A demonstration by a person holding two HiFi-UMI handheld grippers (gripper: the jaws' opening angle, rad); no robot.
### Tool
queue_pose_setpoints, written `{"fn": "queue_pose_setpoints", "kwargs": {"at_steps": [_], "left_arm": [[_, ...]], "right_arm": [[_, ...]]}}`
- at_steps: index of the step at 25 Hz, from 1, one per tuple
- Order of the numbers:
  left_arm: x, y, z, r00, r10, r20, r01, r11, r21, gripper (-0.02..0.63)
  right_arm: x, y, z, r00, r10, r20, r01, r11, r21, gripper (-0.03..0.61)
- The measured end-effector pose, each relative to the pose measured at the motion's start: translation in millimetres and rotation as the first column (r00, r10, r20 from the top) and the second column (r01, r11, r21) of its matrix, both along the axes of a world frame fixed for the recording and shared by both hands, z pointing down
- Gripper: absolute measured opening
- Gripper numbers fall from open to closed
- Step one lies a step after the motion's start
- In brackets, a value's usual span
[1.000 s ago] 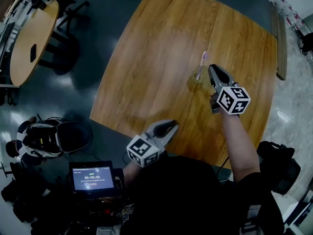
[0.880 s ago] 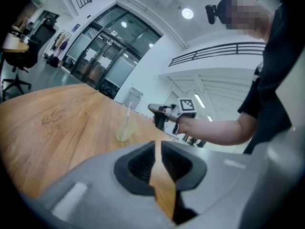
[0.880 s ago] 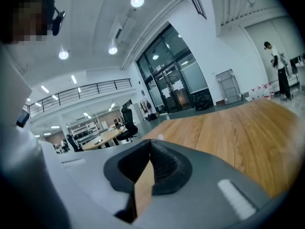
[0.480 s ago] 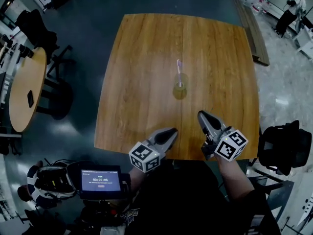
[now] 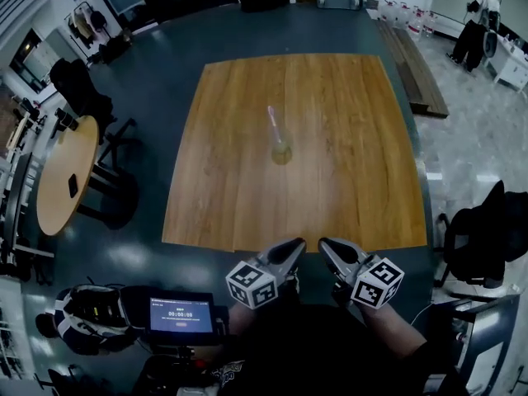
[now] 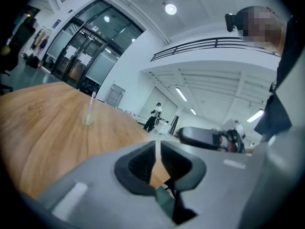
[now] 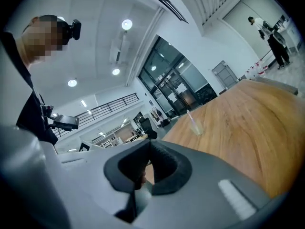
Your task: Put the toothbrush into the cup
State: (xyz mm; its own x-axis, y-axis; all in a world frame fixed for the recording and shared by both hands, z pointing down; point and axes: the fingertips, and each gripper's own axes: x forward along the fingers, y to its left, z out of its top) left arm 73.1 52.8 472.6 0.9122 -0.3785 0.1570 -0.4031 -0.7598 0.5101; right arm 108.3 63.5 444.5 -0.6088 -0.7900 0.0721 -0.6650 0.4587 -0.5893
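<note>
A wooden table [image 5: 355,163] is seen from above. Near its middle, slightly left, a clear cup [image 5: 281,152] stands with the toothbrush [image 5: 273,120] inside, leaning a little. At the near edge, well apart from the cup, the left gripper [image 5: 299,243] has its jaws together, empty. Just beside it, the right gripper [image 5: 323,243] is likewise closed on nothing.

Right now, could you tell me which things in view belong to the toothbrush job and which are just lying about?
Job: toothbrush, standing in the cup; wooden table; left gripper; right gripper.
Lying about: round side table with a small dark object on it; screen; bench.
</note>
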Motion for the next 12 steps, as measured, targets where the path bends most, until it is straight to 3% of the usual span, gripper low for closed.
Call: {"fn": "queue_pose_setpoints", "kwargs": {"at_steps": [4,7,12], "left_arm": [[11.7,64.1,-10.6,0.999,-0.04,-0.022,0.04,0.999,0.029,0.031],[10.1,106.2,-16.5,0.995,-0.087,-0.042,0.087,0.996,0.004,0.031],[-2.5,151.0,-30.2,0.993,-0.118,-0.032,0.118,0.993,0.003,0.031]], "right_arm": [[14.6,69.0,-1.1,1.0,-0.015,-0.006,0.015,1.0,0.024,0.006],[18.6,115.0,-2.0,1.0,-0.027,0.016,0.027,1.0,0.015,0.006],[1.9,151.0,-16.2,0.997,-0.075,0.036,0.074,0.996,0.041,0.006]]}}
